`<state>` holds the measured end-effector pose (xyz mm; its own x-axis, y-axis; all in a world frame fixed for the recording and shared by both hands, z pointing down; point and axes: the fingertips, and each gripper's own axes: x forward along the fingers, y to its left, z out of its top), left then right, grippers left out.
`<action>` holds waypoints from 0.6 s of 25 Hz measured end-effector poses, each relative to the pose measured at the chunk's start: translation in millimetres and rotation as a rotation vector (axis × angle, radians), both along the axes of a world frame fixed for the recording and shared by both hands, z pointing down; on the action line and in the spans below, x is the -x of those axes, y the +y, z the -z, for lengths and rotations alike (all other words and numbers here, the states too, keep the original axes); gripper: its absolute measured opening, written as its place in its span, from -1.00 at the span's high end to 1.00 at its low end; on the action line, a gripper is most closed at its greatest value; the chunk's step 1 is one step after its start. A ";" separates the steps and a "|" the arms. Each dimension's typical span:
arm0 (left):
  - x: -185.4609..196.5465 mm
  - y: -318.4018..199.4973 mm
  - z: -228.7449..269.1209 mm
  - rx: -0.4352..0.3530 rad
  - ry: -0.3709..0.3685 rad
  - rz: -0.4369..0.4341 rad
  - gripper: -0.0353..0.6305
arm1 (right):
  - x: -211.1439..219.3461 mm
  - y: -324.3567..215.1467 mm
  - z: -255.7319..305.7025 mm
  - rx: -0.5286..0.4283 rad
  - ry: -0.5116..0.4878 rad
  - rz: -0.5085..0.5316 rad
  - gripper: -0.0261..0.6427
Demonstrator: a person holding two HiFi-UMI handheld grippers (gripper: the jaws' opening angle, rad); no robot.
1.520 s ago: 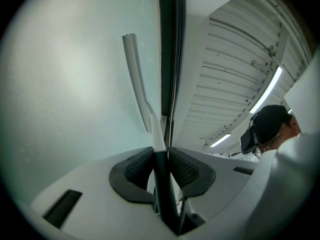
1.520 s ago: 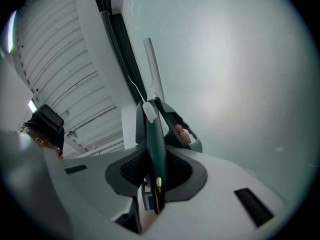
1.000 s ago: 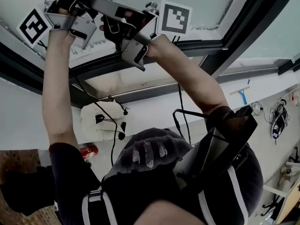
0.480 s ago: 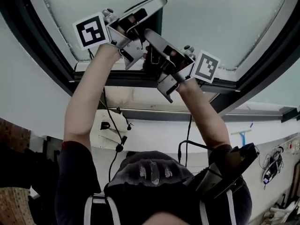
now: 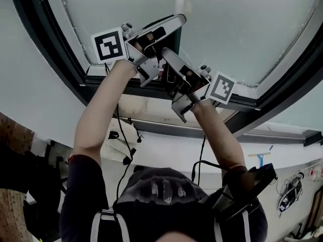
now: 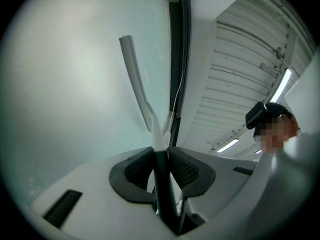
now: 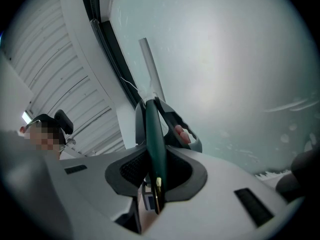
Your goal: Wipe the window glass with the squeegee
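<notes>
Glass, pale and frosted-looking, is the biggest thing here: the window glass (image 5: 242, 29) fills the head view from ten o'clock round to two. A dark window frame (image 5: 45, 49) borders it, running from the eleven o'clock corner down and across toward three.

Both of the person's arms (image 5: 96, 120) reach up from six o'clock to the lower part of the pane, each hand carrying a gripper with a black-and-white marker cube.

The left gripper (image 5: 174, 21) sits at about eleven o'clock from the right gripper (image 5: 165, 55), the two nearly touching.

In the left gripper view the left gripper's (image 6: 161, 156) ribbed pads are pressed against the dark handle of the squeegee (image 6: 135, 79). Its white neck and long pale blade run up toward eleven o'clock, close along the glass.

In the right gripper view the right gripper (image 7: 152, 159) is likewise clamped on the same handle, dark green there. The blade (image 7: 150, 66) rises at twelve o'clock, with the left gripper's body just ahead on the handle.
</notes>
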<state>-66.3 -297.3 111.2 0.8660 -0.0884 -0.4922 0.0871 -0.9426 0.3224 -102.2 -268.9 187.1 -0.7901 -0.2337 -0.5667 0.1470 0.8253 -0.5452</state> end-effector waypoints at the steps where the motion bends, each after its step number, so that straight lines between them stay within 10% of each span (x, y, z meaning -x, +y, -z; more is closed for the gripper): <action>1: 0.2 -1.4 -1.6 0.006 0.000 0.006 0.58 | 0.0 -0.8 -1.5 0.008 -0.001 0.006 0.70; 15: 4.7 -23.2 -34.8 0.104 -0.008 0.108 0.58 | 2.3 -13.2 -31.8 0.110 -0.004 0.087 0.70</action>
